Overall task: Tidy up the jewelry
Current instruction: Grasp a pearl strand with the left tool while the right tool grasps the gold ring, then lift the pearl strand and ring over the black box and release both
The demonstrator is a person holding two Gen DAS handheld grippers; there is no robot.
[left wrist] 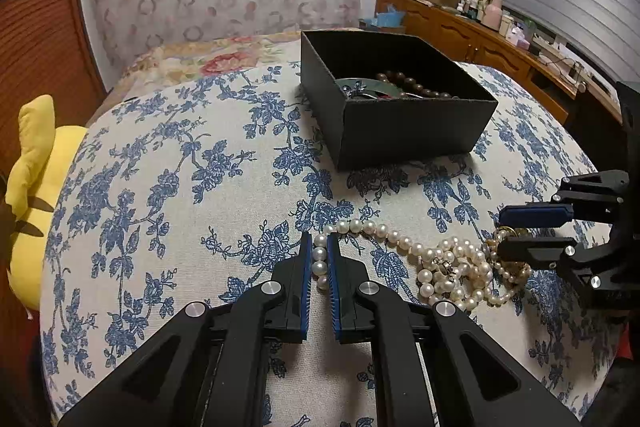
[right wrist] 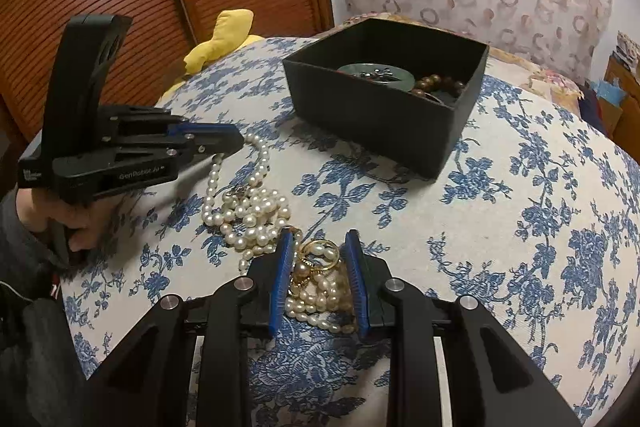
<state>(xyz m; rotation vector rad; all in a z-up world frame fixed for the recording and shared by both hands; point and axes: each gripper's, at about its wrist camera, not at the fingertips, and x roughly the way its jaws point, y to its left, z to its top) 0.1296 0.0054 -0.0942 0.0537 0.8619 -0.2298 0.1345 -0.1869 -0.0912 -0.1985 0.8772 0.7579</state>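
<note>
Jaws on my left gripper (left wrist: 319, 251) are clamped on a few beads of the long white pearl necklace (left wrist: 400, 247), blue pads pressed to either side of the strand, while those on my right gripper (right wrist: 318, 247) stand a little apart around the gold-ringed tangle of smaller pearl pieces (right wrist: 320, 279), and I cannot tell from the right wrist view whether the pads yet bite on it. Both pieces lie on the blue-and-white floral cloth (left wrist: 180, 187), near the open black square cardboard box (left wrist: 400, 123), which already holds a green bangle and some brown wooden beads. I judge the necklace light and entirely limp: it will sag and swing from any single pinch, and the round beads are smooth enough to squirt out of the pads. Its far end is heaped just beside the tangle, so a lift from one end may drag the rest. Taking it at the string between beads, or across two beads as I have it, seems the safest hold. The gold rings look thin and easy to bend, so I would close gently on the bunched middle. Both grippers are pitched steeply down towards the cloth, the left one coming in from the side in the right wrist view, the person's hand (right wrist: 80, 223) wrapped round its handle.
</note>
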